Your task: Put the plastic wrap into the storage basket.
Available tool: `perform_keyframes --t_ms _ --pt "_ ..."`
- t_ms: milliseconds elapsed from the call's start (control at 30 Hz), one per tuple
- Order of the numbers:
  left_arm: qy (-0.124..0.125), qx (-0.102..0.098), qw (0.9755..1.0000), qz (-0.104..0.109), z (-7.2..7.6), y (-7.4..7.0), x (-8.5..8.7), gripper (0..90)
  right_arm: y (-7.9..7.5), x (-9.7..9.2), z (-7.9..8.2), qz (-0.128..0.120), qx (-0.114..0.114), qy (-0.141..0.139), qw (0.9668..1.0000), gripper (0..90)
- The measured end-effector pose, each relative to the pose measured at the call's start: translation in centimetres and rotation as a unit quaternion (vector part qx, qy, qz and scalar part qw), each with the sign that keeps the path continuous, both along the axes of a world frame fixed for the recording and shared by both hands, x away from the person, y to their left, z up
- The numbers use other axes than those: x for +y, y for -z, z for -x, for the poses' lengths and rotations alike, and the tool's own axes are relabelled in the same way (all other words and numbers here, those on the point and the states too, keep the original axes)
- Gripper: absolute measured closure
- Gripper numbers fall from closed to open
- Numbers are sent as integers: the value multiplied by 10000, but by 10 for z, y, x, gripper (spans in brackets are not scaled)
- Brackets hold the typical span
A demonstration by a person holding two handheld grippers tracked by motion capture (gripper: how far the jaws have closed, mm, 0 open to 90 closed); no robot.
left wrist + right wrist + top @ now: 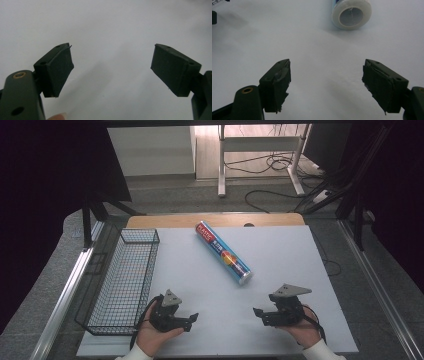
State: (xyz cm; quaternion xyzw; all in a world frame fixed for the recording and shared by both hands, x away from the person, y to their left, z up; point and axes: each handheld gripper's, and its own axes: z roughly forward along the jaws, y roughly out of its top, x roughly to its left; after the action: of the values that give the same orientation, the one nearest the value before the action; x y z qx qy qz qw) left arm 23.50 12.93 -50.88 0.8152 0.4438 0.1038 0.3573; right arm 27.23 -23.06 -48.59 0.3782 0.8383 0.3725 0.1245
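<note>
Roll [351, 13] cut off by right gripper view's top edge

The high view looks forward and down on the whole white table top [280, 250]. Each gripper view sits low, very near this surface. The right gripper view shares the blue plastic-wrap roll [351, 13] [223, 253].

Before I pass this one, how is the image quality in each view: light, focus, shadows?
High view: the white table top is evenly lit, the surroundings fall to near black, and the printed roll is sharp enough to tell its colours. Left gripper view: the open left gripper looks soft, with a faint shadow on the surface. Right gripper view: the open right gripper is hazy, and the roll's end cap is slightly blurred.
</note>
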Motion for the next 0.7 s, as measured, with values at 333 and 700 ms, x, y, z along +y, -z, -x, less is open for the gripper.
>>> perform_keyframes --t_ms 333,700 --pt "-1 7 10000 18 -1 0 1 172 1 0 -1 17 74 -47 10000 239" --pt "9 21 10000 -7 0 0 2 173 2 2 0 144 25 -128 9998 238"
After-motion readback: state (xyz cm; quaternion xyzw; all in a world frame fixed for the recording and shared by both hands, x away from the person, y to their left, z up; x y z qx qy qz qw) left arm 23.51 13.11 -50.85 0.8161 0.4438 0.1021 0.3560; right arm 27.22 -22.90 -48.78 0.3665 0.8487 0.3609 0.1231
